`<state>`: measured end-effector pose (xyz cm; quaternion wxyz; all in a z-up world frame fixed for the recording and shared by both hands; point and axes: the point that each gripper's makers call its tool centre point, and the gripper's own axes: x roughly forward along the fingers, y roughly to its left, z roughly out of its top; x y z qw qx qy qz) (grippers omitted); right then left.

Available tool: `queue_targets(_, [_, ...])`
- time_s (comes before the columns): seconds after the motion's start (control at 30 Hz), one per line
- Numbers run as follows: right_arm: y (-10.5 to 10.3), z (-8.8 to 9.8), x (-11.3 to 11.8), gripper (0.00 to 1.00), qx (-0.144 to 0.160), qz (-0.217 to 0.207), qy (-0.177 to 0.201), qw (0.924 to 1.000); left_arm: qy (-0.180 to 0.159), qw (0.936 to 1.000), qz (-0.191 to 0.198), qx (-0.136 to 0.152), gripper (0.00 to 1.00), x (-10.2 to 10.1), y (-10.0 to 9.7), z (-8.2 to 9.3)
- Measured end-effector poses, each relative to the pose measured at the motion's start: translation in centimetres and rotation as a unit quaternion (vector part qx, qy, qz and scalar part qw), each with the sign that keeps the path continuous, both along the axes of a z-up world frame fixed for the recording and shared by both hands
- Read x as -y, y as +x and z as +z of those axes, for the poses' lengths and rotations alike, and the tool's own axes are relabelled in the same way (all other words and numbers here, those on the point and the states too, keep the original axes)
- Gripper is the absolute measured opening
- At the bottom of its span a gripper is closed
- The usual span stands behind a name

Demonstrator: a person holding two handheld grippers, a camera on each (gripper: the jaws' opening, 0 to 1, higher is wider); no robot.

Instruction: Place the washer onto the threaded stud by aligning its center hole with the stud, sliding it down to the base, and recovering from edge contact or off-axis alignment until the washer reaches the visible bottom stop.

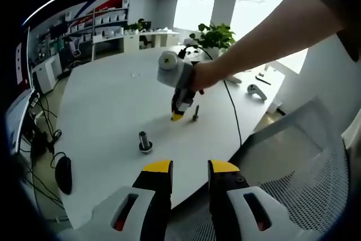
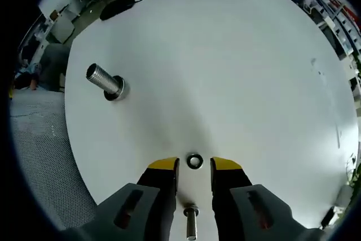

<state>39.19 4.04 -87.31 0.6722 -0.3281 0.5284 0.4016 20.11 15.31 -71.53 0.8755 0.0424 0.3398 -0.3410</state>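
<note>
Careful: your right gripper point(image 2: 193, 165) fingers straddle the flat washer point(image 2: 194, 161), open, holding nothing; closing may skid it across the tabletop point(image 2: 225, 71); left gripper point(image 1: 189, 167) gapes empty.

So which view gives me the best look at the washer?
The right gripper view: the washer lies flat on the table, hole visible, between the open jaws. In the left gripper view, the right hand-held gripper hides it.
</note>
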Motion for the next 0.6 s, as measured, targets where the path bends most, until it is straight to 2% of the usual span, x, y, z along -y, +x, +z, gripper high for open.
queue_targets(0.17, [-0.41,-0.63,0.50,0.23,-0.006,0.017,-0.020,0.9996,-0.005,1.0000,0.001,0.000,0.23,0.01,0.02,0.11])
queue_targets(0.27, [-0.07,-0.48,0.49,0.22,-0.010,0.007,-0.012,0.9999,-0.005,1.0000,-0.001,-0.002,0.23,0.08,-0.05,0.04])
queue_targets(0.33, [-0.05,-0.47,0.43,0.20,-0.006,0.026,-0.014,0.9995,-0.006,1.0000,-0.002,-0.002,0.23,0.13,-0.06,0.06])
queue_targets(0.6, [-0.28,-0.52,0.15,0.16,-0.001,0.053,-0.019,0.9984,-0.008,1.0000,-0.003,-0.004,0.23,0.22,-0.07,0.03])
